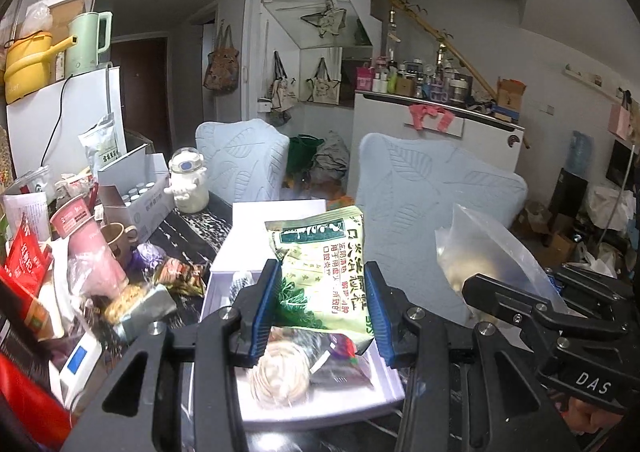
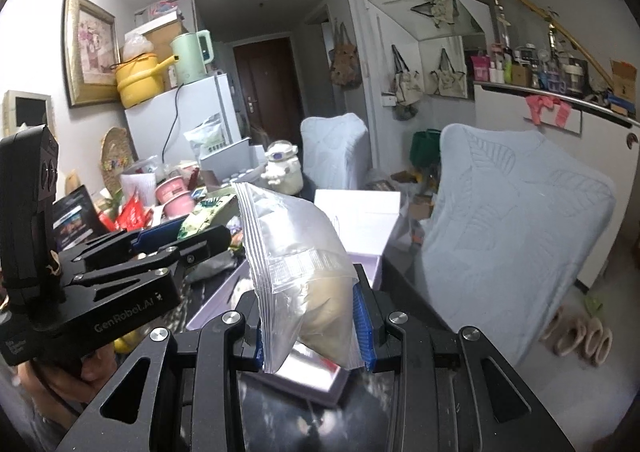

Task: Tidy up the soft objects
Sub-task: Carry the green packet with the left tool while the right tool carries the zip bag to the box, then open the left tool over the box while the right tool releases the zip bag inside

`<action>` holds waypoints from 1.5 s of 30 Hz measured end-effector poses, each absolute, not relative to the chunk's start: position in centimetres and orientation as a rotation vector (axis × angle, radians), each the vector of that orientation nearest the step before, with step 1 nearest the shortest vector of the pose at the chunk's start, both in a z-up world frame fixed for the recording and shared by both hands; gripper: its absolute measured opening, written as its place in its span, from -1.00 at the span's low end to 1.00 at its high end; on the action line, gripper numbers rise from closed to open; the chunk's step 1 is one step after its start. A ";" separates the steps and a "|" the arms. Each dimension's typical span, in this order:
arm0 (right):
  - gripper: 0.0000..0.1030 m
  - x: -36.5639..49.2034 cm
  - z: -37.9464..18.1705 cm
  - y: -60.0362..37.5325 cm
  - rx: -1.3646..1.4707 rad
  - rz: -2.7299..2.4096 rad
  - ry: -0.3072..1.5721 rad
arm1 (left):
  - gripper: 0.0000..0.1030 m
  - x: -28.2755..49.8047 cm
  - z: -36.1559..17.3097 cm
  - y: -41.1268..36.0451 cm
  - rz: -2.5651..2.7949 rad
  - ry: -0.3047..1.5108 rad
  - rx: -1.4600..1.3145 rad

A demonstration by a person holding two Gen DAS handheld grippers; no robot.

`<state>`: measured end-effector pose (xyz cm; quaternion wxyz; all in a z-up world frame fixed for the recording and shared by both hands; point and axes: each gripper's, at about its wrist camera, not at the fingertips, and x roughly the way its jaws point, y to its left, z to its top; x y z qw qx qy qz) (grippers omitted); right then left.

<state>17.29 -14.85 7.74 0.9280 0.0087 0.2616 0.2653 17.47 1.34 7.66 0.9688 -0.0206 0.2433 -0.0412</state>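
Note:
My left gripper (image 1: 320, 276) is shut on a green printed snack packet (image 1: 320, 252), its blue pads pressing both sides. The packet hangs above an open white box (image 1: 256, 404) that holds a round beige item (image 1: 280, 376) and a dark packet (image 1: 340, 368). Beside it, my right gripper (image 2: 308, 308) is shut on a clear zip bag (image 2: 296, 248) with a beige lump inside. In the left wrist view the right gripper (image 1: 520, 304) and its zip bag (image 1: 476, 248) show at the right. In the right wrist view the left gripper (image 2: 176, 240) and green packet (image 2: 204, 212) show at the left.
The dark table's left side is crowded: pink cups (image 1: 76, 216), red packets (image 1: 24, 264), a brown mug (image 1: 118, 238), a white astronaut jar (image 1: 188, 184), a small scale (image 1: 80, 364). Two chairs with light blue covers (image 1: 432, 192) stand behind the table. The box lid (image 2: 360, 212) stands upright.

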 end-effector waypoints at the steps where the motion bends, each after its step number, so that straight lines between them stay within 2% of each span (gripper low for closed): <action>1: -0.35 18.0 7.6 -14.5 0.019 0.544 0.539 | -0.20 18.3 7.5 1.6 -0.076 0.494 -0.043; 19: -0.35 28.1 3.6 -10.2 0.053 0.563 0.636 | -0.20 27.4 2.3 5.5 0.040 0.605 -0.045; 36: -0.35 30.8 -1.0 -10.3 0.078 0.552 0.745 | -0.19 31.5 -4.0 5.7 0.057 0.812 -0.033; 45: -0.35 31.8 -3.2 -9.1 0.016 0.511 0.781 | -0.20 32.2 -5.7 5.2 0.088 0.874 0.014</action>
